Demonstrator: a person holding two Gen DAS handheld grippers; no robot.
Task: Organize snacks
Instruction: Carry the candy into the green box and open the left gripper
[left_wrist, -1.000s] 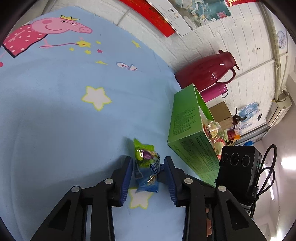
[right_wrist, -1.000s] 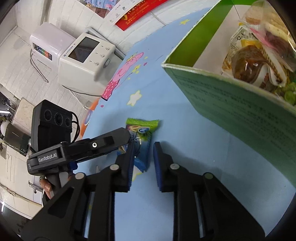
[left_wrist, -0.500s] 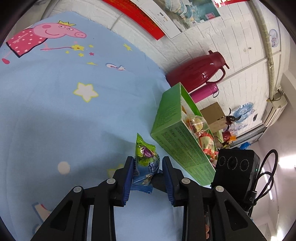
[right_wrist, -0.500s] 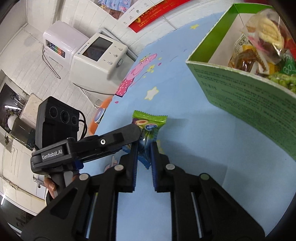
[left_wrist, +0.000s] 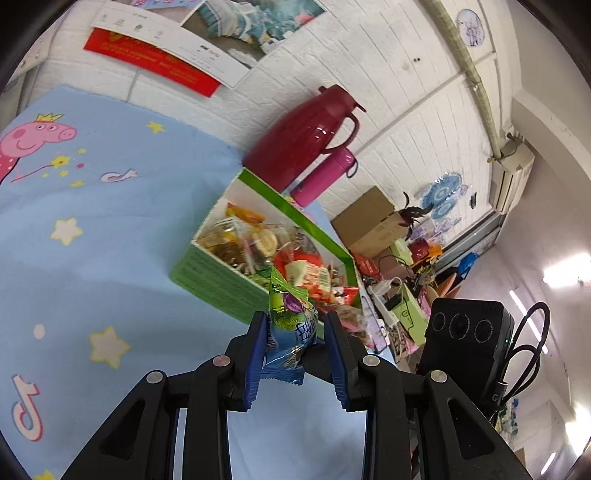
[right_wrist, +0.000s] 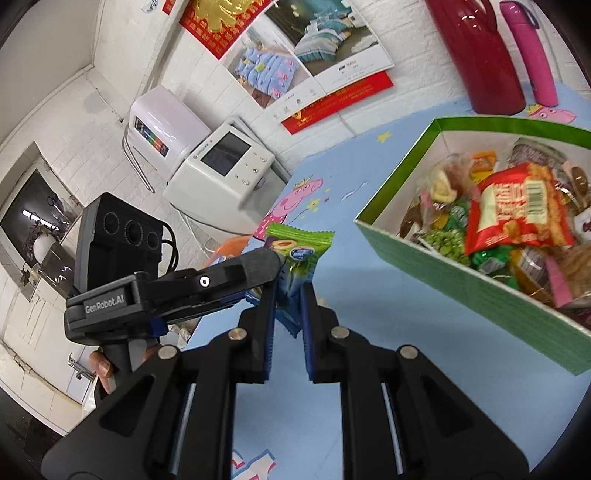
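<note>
While both grippers meet on one small snack packet (left_wrist: 291, 332), it hangs clear of the blue cartoon tablecloth (left_wrist: 92, 236). At the lower centre of the left wrist view, the left gripper (left_wrist: 295, 328) has its blue pads pressed against the packet's two sides, the green end of the wrapper sticking up past the fingertips and the blue end hanging below them. At the lower centre of the right wrist view, the right gripper (right_wrist: 288, 295) is drawn narrow onto the same packet (right_wrist: 299, 251), pinching its lower blue part, while the left gripper's black finger crosses in from the left of the frame and covers part of the wrapper. A hand (right_wrist: 105, 369) shows at the lower left edge, around the left gripper's handle. The green cardboard box (right_wrist: 461, 284) sits on the cloth at the right of that view, open on top and heaped with mixed snack bags, a red one (right_wrist: 517, 206) uppermost. Behind the box, at the upper right, stand a dark red thermos jug (right_wrist: 476, 51) and a pink flask (right_wrist: 532, 51).
</note>
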